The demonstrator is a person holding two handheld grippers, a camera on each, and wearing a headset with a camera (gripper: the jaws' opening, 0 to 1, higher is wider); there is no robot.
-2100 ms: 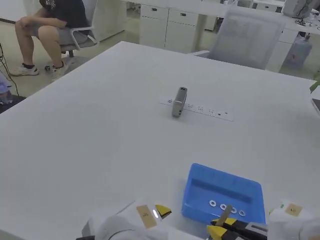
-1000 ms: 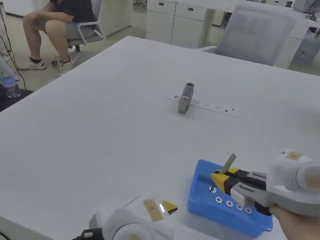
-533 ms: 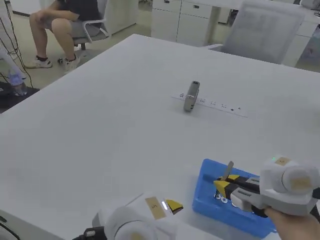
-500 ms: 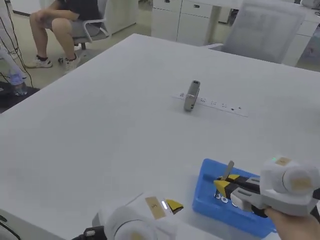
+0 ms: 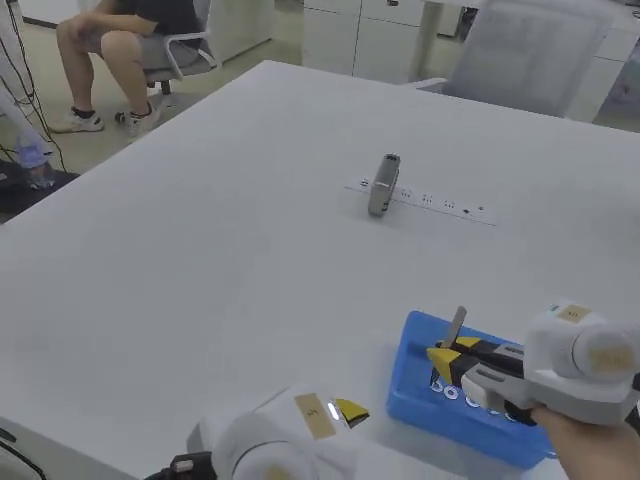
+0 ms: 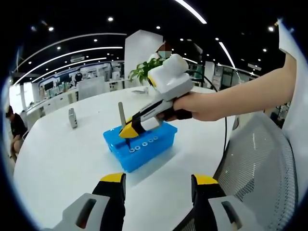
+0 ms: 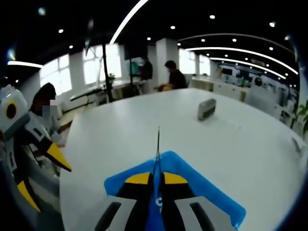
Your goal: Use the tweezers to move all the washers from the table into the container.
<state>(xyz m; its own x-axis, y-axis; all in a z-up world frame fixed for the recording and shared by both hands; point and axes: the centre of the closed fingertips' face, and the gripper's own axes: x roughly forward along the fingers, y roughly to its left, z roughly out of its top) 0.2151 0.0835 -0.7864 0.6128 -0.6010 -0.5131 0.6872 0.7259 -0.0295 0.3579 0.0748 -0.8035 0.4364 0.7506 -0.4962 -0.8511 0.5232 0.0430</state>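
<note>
The right gripper (image 5: 440, 360) is pressed together on the tweezers (image 5: 457, 325), whose long axis is tilted upward, away from the washers (image 5: 447, 392) lying just below in the container (image 5: 428, 418). The left gripper (image 6: 159, 179) is held spread and empty, nearby.

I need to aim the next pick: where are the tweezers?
Head view, lower right: the tweezers stand clamped in the right claw, over the blue container holding the washers.
</note>
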